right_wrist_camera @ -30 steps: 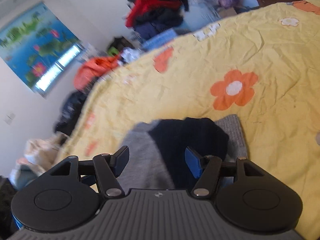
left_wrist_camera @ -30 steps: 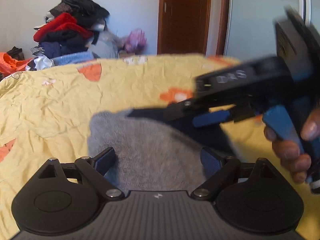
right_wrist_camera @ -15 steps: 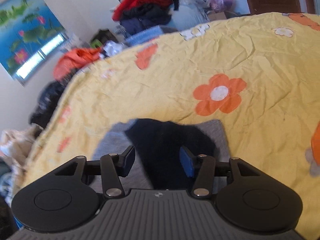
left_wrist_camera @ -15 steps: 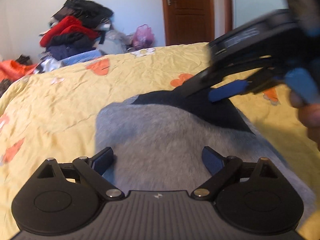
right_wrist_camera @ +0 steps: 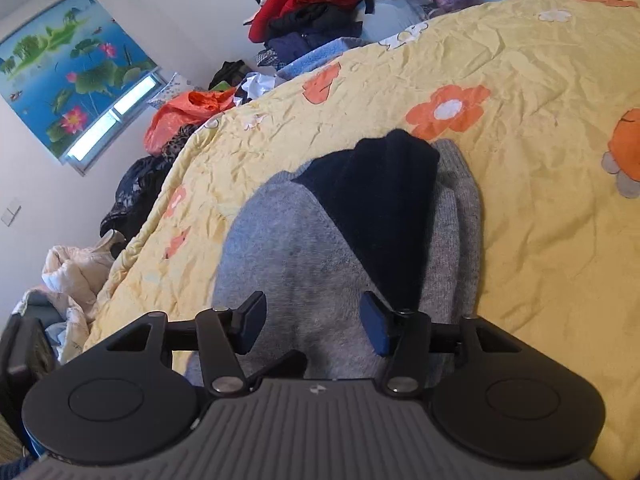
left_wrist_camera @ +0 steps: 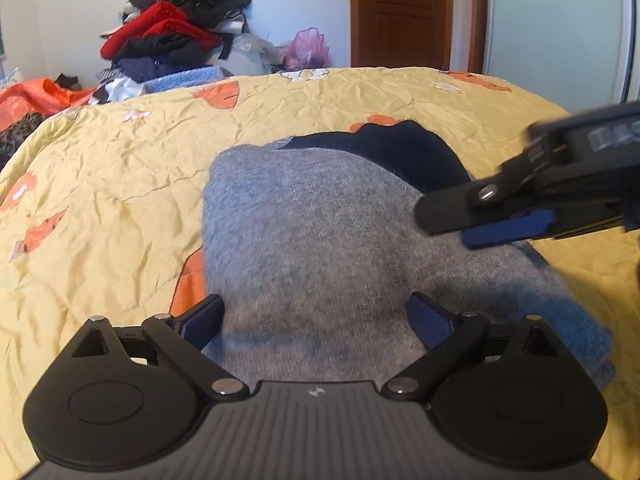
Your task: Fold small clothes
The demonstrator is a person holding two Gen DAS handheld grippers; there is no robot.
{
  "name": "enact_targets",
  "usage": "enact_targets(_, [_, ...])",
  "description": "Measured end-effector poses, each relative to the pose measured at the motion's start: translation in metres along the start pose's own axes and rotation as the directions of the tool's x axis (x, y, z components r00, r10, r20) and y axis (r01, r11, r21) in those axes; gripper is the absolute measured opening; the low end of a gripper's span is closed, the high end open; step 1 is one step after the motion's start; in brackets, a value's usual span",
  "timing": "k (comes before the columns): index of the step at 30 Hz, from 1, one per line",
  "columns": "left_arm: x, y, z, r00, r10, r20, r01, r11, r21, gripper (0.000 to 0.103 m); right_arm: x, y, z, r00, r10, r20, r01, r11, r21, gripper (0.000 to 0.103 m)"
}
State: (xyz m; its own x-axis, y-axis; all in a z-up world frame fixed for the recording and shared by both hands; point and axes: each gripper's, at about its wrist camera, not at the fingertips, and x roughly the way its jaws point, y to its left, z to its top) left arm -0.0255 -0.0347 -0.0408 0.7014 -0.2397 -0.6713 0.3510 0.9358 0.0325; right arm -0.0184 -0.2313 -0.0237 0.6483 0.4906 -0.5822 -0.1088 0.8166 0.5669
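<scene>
A grey and navy sweater (left_wrist_camera: 320, 240) lies mostly folded at centre frame on a yellow bedspread (left_wrist_camera: 120, 152). The left gripper (left_wrist_camera: 316, 316) and right gripper (right_wrist_camera: 314, 322) both hover open and empty above it, so a final fold or tidy seems left.

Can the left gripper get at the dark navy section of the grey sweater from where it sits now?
Probably yes. The left gripper is open over the grey sweater; the navy section lies straight ahead, uncovered. The right gripper crowds only its right side.

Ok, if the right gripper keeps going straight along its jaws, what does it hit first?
Most likely the fuzzy grey knitted garment lying between its open jaws, close to the dark navy fabric panel. Depth is unclear; the right gripper seems just above it.
</scene>
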Motion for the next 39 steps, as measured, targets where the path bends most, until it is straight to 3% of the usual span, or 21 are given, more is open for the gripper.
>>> enact_targets(3, [-0.013, 0.002, -0.004, 1.000, -0.002, -0.018, 0.001, 0.999, -0.037, 0.098, -0.020, 0.006, -0.007, 0.998, 0.041, 0.037, -0.041, 0.999, 0.010, 0.064])
enact_targets(7, [-0.019, -0.003, -0.020, 0.999, -0.002, -0.042, 0.001, 1.000, -0.030, 0.098, -0.027, 0.000, -0.024, 0.998, 0.056, 0.011, -0.056, 0.998, 0.042, 0.064])
enact_targets(10, [-0.017, -0.001, -0.028, 0.999, -0.011, -0.033, 0.009, 0.998, -0.056, 0.099, -0.018, -0.018, -0.039, 0.998, 0.056, -0.027, -0.053, 0.994, 0.093, 0.056])
enact_targets(13, [-0.016, 0.004, -0.027, 0.999, -0.015, -0.043, 0.012, 0.997, -0.073, 0.099, -0.019, -0.019, -0.048, 0.998, 0.055, -0.005, -0.055, 0.997, 0.056, 0.051])
enact_targets(17, [-0.048, 0.003, -0.027, 1.000, 0.016, 0.003, -0.016, 0.999, -0.038, 0.097, -0.037, -0.004, -0.045, 0.999, 0.041, 0.001, -0.041, 0.998, 0.055, 0.061])
enact_targets(21, [-0.077, -0.010, -0.027, 0.991, -0.061, 0.121, 0.059, 0.998, 0.019, 0.097, -0.056, 0.001, -0.029, 0.991, 0.107, 0.079, -0.113, 0.991, 0.068, 0.063])
enact_targets(25, [-0.053, -0.028, -0.022, 0.994, -0.071, 0.083, 0.065, 0.995, 0.077, 0.097, -0.030, 0.008, 0.015, 0.992, 0.105, 0.075, -0.109, 0.993, 0.050, 0.070])
enact_targets(27, [-0.037, -0.028, -0.021, 0.996, -0.088, 0.023, 0.087, 0.994, 0.062, 0.097, -0.005, 0.008, 0.031, 0.996, 0.086, 0.017, -0.087, 0.995, 0.051, 0.080])
enact_targets(30, [-0.020, -0.025, -0.025, 0.997, -0.077, 0.012, 0.076, 0.996, 0.055, 0.098, 0.035, -0.001, 0.032, 0.995, -0.061, -0.081, 0.062, 0.998, 0.003, 0.078])
enact_targets(34, [-0.035, -0.019, -0.023, 0.996, -0.085, 0.014, 0.084, 0.996, 0.035, 0.096, 0.020, 0.003, 0.019, 0.998, -0.059, -0.038, 0.059, 0.998, -0.018, 0.077])
enact_targets(36, [-0.054, -0.013, -0.028, 0.998, -0.047, 0.047, 0.045, 0.998, 0.041, 0.097, -0.005, 0.009, 0.008, 0.998, -0.059, -0.007, 0.059, 0.998, -0.036, 0.078])
enact_targets(39, [-0.078, -0.004, -0.047, 0.994, 0.097, 0.040, -0.098, 0.995, 0.015, 0.098, -0.056, 0.015, -0.028, 0.989, -0.108, 0.096, 0.113, 0.992, -0.053, 0.085])
